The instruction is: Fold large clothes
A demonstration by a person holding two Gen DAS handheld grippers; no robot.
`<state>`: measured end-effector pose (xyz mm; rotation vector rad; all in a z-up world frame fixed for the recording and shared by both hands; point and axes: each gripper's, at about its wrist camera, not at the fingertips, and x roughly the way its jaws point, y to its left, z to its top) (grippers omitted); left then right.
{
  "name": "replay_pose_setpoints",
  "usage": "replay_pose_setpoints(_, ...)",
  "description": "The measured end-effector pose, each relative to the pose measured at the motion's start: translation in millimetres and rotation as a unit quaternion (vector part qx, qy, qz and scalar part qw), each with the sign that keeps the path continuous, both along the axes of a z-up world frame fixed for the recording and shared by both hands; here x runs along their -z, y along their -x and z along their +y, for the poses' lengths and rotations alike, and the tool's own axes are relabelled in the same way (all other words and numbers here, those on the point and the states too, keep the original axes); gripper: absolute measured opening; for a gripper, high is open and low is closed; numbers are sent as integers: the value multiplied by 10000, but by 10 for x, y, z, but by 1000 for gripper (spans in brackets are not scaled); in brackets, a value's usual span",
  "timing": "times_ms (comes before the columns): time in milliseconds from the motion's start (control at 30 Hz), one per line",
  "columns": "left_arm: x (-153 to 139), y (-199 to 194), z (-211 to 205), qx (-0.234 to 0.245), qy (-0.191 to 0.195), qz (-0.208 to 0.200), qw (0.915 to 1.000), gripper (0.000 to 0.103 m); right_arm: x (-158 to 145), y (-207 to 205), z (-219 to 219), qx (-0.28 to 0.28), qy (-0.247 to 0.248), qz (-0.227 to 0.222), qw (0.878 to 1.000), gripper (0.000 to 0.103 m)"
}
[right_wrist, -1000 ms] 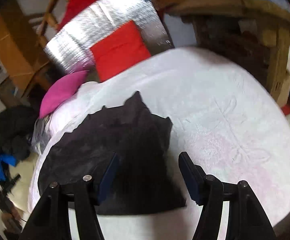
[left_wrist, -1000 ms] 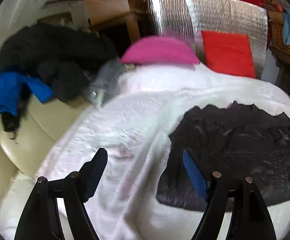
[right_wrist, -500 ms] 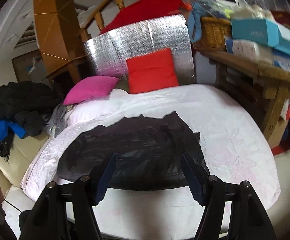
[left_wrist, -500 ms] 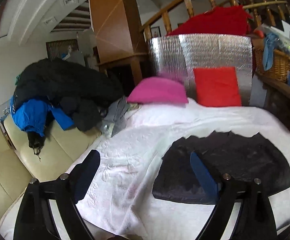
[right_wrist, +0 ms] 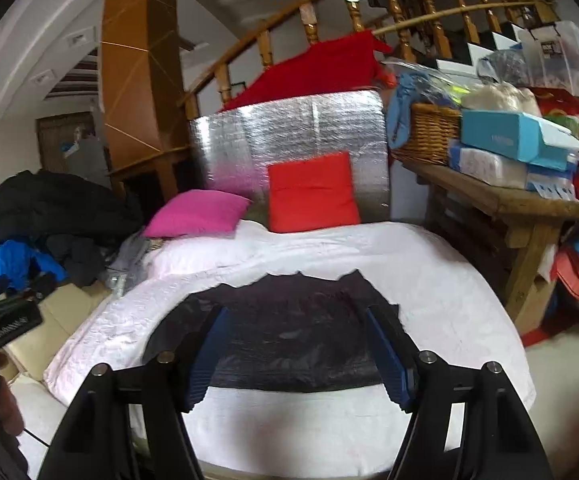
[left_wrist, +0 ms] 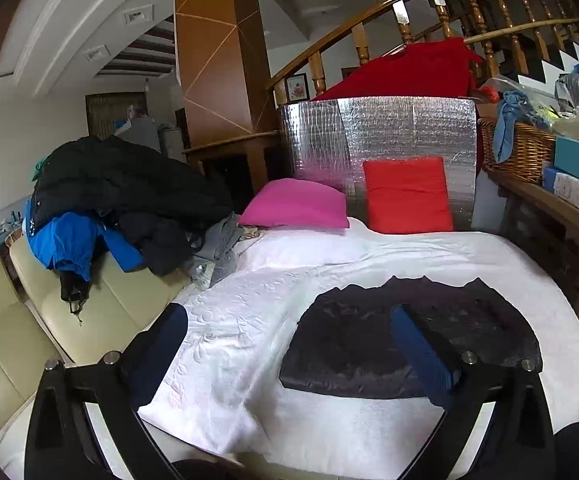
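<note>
- The teal box [right_wrist: 517,138], beside the wicker basket [right_wrist: 429,136], bears pale lettering too blurred to read.
- A black device [right_wrist: 1,326], far left of that basket, carries white print, illegible.

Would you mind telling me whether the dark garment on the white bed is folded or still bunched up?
Folded: the dark garment lies flat as a compact panel with a straight near edge on the white bedspread, untouched by either gripper.

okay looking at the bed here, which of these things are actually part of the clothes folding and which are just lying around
Part of the job:
- dark folded garment on the white bedspread
- pile of dark and blue clothes on the sofa, probably next

Lying about:
- pink pillow
- red cushion
- silver foil panel
- wicker basket
</note>
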<state>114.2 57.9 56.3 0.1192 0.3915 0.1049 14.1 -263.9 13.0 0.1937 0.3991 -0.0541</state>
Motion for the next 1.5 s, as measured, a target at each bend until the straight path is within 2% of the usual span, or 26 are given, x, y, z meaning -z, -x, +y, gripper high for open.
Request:
replay_pose_setpoints(167,-83,224,-28,294,141,-135,9994,102,-39,45,165,-108,158,-76,9998,73)
replay_pose_setpoints(400,-176,425,-17,275,100,-318,9991,102,-45,109,270,-171,221,-91,9996,73)
replay_pose_setpoints(800,-231,554,-54,208,-80,-495,9985,102,-159,255,329,20,430,-232,9988,73)
replay_pose_setpoints(1500,-196,508,-35,201,-80,-389,9990,102,-122,217,279,13,387,-169,9991,73)
